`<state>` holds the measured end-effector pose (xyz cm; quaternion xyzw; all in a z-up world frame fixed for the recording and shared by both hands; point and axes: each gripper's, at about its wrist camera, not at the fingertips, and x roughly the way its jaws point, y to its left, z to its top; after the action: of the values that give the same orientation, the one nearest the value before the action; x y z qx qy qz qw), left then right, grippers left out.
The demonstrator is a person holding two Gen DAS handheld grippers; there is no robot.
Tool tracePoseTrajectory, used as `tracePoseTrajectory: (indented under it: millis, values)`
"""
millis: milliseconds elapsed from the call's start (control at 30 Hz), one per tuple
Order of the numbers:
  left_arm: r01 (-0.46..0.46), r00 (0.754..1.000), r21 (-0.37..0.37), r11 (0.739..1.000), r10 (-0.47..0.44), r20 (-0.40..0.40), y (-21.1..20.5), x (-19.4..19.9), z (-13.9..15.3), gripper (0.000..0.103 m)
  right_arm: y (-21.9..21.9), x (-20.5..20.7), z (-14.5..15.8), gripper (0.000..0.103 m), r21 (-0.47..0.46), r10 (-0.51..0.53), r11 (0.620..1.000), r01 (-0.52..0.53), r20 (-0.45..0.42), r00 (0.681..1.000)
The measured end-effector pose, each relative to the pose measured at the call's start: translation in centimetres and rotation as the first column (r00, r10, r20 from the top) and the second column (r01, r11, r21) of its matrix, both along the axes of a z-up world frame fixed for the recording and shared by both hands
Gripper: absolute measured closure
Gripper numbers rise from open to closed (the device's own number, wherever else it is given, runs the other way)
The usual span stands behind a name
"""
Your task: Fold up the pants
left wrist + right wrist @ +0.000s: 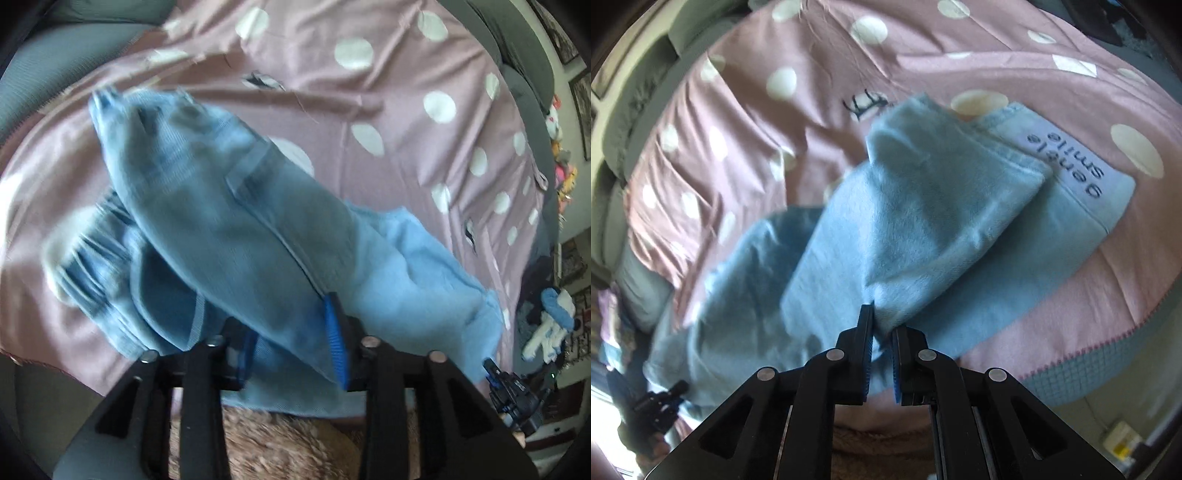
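Left wrist view shows my left gripper [291, 343] clamped on a bunch of the pants [229, 221], which hang lifted over the pink dotted bedspread [406, 122]. My right gripper [881, 343] is pinched on another edge of the same fleece, with 1 printed leg flat on the bed. I judge the fabric light, soft and floppy, so hems or seams give the surest hold. Motion blur smears the waistband [85, 273], and my own fingers hide how much cloth each grip holds.
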<state>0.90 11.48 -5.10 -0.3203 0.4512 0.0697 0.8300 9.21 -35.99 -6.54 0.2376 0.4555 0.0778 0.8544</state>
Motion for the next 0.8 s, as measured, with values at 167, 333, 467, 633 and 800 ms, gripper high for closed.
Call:
tracePoseTrajectory:
  millis: [167, 333, 467, 633, 800]
  values:
    - [-0.083, 0.996, -0.026, 0.996, 0.084, 0.021, 3.0, 0.6, 0.3, 0.057, -2.3, 1.1, 0.2, 0.065, 0.034, -0.051, 0.998, 0.05, 0.009, 0.999]
    - [-0.087, 0.995, -0.053, 0.995, 0.089, 0.05, 3.6, 1.0, 0.1, 0.07, -5.1, 1.8, 0.4, 0.065, 0.093, -0.124, 0.988, 0.122, 0.019, 0.992]
    - [-0.1, 0.994, -0.053, 0.994, 0.103, 0.048, 3.8, 1.5, 0.3, 0.089, -5.8, 2.5, 0.6, 0.077, 0.055, -0.154, 0.987, 0.153, 0.025, 0.988]
    - [-0.035, 0.994, 0.049, 0.998, 0.03, 0.104, 2.3, 3.6, 2.9, 0.093, -4.5, 5.5, 3.1, 0.099, 0.0, -0.131, 0.991, 0.132, 0.066, 0.989]
    - [-0.02, 0.974, 0.028, 0.999, 0.013, 0.228, 3.5, 4.6, 7.3, 0.093, -2.8, 10.2, 12.7, 0.099, 0.062, -0.072, 0.996, 0.057, 0.272, 0.96]
